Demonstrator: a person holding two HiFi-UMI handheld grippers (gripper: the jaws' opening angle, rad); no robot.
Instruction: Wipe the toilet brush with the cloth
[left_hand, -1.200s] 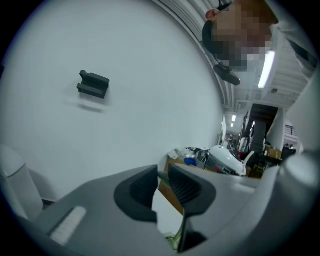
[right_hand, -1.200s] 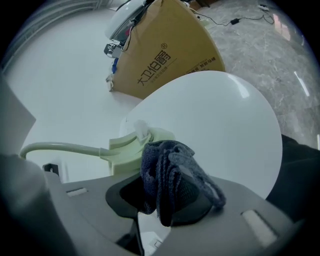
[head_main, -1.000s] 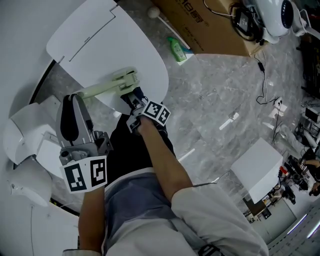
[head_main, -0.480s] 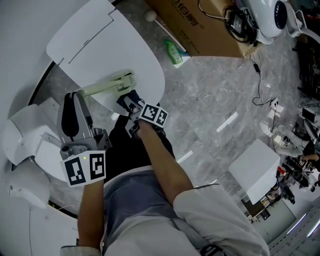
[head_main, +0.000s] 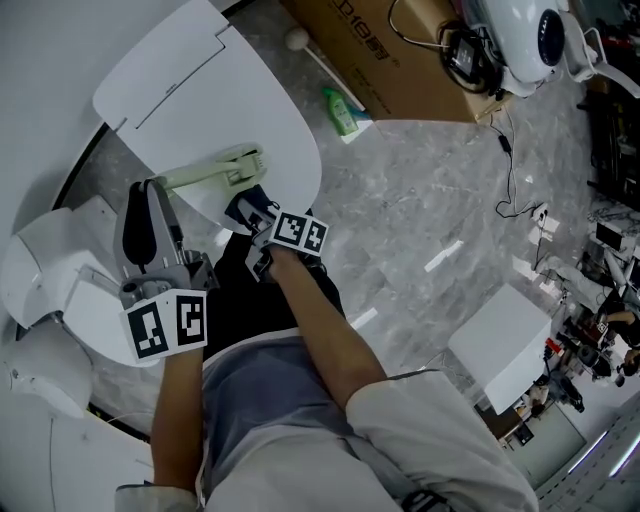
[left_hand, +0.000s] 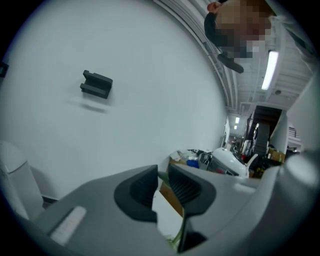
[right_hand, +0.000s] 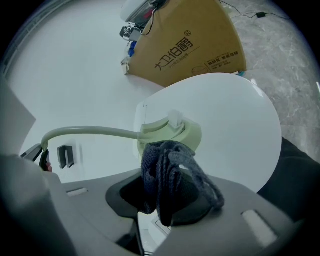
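A pale green toilet brush (head_main: 215, 172) lies out over the white toilet lid (head_main: 200, 90), its head (head_main: 250, 158) toward the lid's near edge. My left gripper (head_main: 150, 200) points upward and is shut on the thin handle end, which shows as a green sliver between its jaws (left_hand: 162, 176). My right gripper (head_main: 247, 212) is shut on a dark blue cloth (head_main: 243, 207), just below the brush head. In the right gripper view the bunched cloth (right_hand: 165, 182) hangs from the gripper (right_hand: 160, 200) right under the brush head (right_hand: 170, 132).
A cardboard box (head_main: 400, 50) and a green bottle (head_main: 342, 110) stand past the toilet. A white box (head_main: 505, 345) sits on the grey floor at the right, near cables. White bathroom fittings (head_main: 50, 290) crowd the left. A black bracket (left_hand: 96, 84) is on the wall.
The right gripper with the cloth has slid a little down and left, off the brush head's underside. The left gripper keeps its hold on the handle.
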